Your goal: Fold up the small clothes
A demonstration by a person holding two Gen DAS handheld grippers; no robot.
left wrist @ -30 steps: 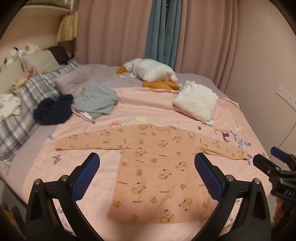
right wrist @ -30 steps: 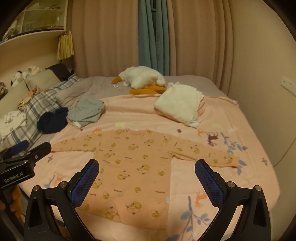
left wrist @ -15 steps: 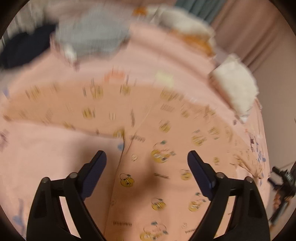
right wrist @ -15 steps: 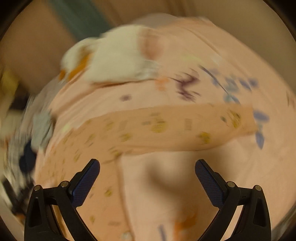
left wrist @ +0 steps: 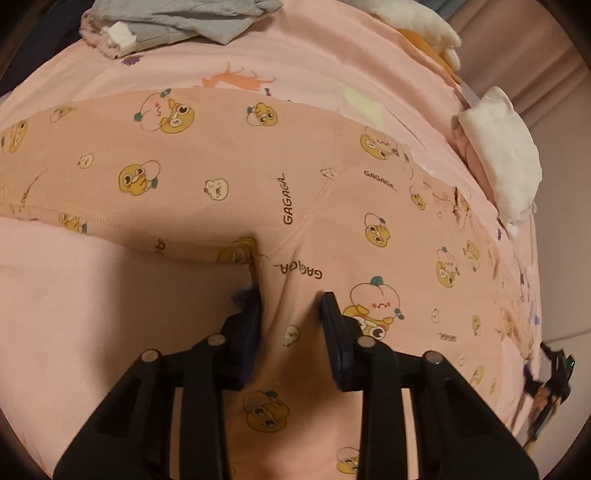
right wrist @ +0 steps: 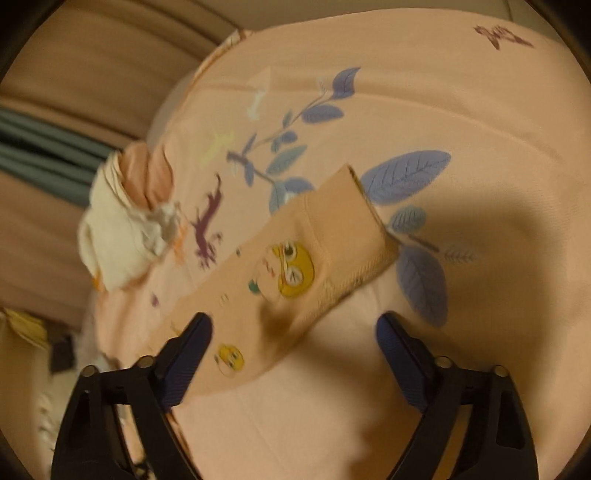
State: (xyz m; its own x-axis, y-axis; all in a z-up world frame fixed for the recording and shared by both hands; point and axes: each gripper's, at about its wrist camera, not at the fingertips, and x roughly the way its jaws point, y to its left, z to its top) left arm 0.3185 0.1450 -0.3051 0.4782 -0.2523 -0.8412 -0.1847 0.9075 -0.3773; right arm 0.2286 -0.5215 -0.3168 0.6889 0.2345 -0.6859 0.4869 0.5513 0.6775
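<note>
A peach long-sleeved child's top (left wrist: 332,206) with yellow cartoon prints lies flat on the pink bedsheet (left wrist: 92,314). My left gripper (left wrist: 290,306) sits low at the left armpit, its jaws narrowed around a pinched ridge of the top's fabric. My right gripper (right wrist: 293,334) is open just above the end of the right sleeve (right wrist: 314,251); its left finger (right wrist: 188,354) overlaps the sleeve, and the cuff lies between the jaws. The right gripper also shows at the right edge of the left wrist view (left wrist: 550,376).
A folded white garment (left wrist: 506,170) lies on the bed past the top and also shows in the right wrist view (right wrist: 122,229). Grey clothes (left wrist: 184,22) lie at the far left. A white and orange plush toy (left wrist: 424,33) is beyond. Curtains (right wrist: 74,92) stand behind the bed.
Both grippers dropped from high above the bed down to the top. The left one narrowed from wide open onto the armpit fabric. The right one moved over the right cuff, still open.
</note>
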